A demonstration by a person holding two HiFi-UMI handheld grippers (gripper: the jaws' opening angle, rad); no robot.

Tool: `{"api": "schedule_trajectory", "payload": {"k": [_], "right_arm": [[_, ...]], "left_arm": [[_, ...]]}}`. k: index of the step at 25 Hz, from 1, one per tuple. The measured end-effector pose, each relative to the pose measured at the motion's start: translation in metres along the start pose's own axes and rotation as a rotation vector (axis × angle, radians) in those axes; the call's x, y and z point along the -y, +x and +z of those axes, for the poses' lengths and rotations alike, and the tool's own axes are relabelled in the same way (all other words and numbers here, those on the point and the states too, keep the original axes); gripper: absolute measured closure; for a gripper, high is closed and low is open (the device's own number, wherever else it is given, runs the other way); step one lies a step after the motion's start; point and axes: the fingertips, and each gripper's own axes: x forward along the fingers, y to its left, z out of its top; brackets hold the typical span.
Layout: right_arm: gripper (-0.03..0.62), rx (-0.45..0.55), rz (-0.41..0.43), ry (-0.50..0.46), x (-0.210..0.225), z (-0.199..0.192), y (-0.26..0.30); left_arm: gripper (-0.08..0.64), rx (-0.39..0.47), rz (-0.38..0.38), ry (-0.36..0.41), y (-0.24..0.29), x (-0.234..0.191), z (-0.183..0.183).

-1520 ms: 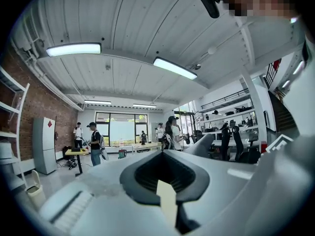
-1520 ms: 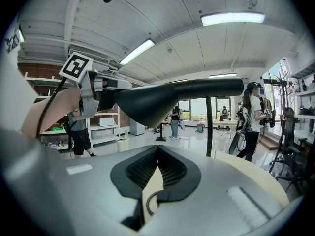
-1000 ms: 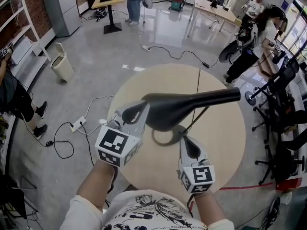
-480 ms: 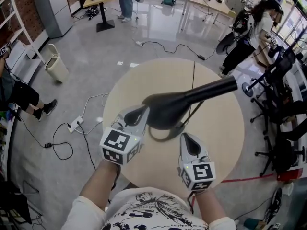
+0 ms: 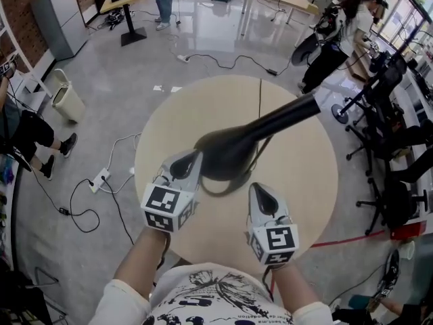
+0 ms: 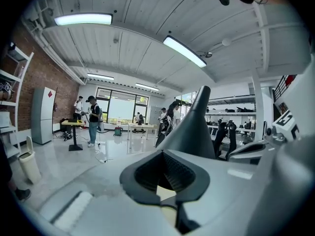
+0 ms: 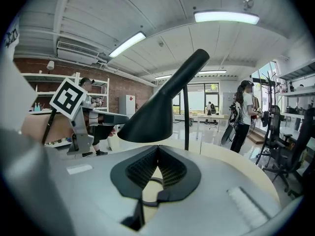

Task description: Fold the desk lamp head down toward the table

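A round table carries one black desk lamp. Its head hangs above the middle of the table, roughly level and not folded down. Its arm rises toward the far right edge. The ring base sits under the head, a little toward the near edge.

There are two grippers, both over the near edge and pointing at the lamp. The left gripper has its jaws pressed together on nothing. Its tip is at the head's near left end, and it is unclear whether it touches. The right gripper also has its jaws pressed together and empty. It sits just short of the base and below the head.

The fold looks barely begun. The next move probably calls for a steady downward push on the head, with the base kept from sliding or tipping.

Count: one table, one lamp with one head, two grippers.
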Motion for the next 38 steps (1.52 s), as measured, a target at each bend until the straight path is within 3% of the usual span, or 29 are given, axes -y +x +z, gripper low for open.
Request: {"api": "schedule_trajectory", "payload": {"k": [4, 7, 10, 20, 23, 30, 38], "right_arm": [[0.583, -0.001, -0.015, 0.001, 0.004, -0.003, -0.001], [0.583, 0.013, -0.037, -0.004, 0.007, -0.004, -0.007], [0.584, 0.021, -0.056, -0.016, 0.011, -0.003, -0.010], [0.584, 0.007, -0.060, -0.017, 0.018, -0.006, -0.016], [0.583, 0.023, -0.057, -0.023, 0.019, 0.000, -0.017], [0.583, 0.070, -0.032, -0.036, 0.022, 0.014, -0.029], [0.583, 0.088, 0.026, -0.035, 0.016, 0.009, -0.046]], "left_arm": [[0.554, -0.015, -0.005, -0.031, 0.009, 0.004, -0.014], [0.554, -0.016, 0.015, 0.014, 0.014, 0.006, -0.020], [0.554, -0.002, 0.041, 0.021, 0.016, 0.003, -0.021], [0.554, -0.039, 0.022, 0.004, 0.014, 0.006, -0.023], [0.554, -0.015, 0.023, 0.013, 0.008, 0.010, -0.011], [0.554, 0.086, -0.010, 0.042, -0.030, 0.055, 0.023], [0.554, 0.059, -0.019, 0.039, -0.054, 0.106, -0.013]]}}
